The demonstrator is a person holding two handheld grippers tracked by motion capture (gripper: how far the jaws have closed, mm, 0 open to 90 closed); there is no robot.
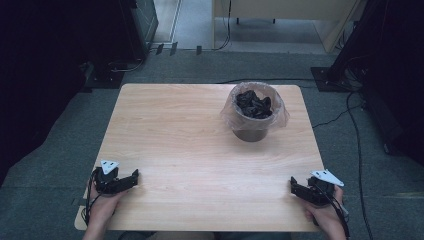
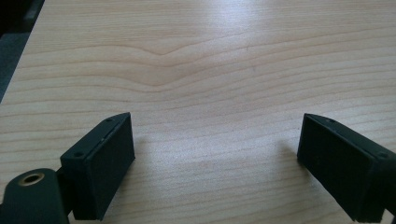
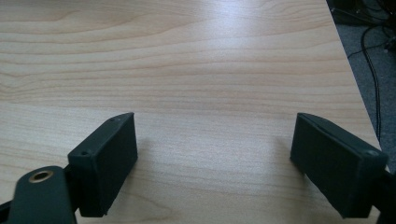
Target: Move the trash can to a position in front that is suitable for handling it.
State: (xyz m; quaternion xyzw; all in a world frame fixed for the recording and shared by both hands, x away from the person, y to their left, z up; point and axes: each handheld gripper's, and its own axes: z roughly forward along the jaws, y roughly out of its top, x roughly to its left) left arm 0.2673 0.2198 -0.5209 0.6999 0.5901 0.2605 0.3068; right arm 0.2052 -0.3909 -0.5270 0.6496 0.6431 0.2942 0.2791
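Both my grippers rest at the near table (image 1: 200, 150) edge, jaws apart.
Lined bin (image 1: 254, 112) stands upright far right; left gripper (image 1: 134, 176) and right gripper (image 1: 293, 184) hold nothing.

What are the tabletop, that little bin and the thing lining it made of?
Table: pale wood or a wood-look laminate, smooth and faintly shiny; grain lines run across it and light glints off it in the gripper views.
Bin: dark and round, likely plastic, though little of it shows.
Liner: thin clear plastic film, crinkled and folded over the rim.
Contents: black and crumpled; material unclear.
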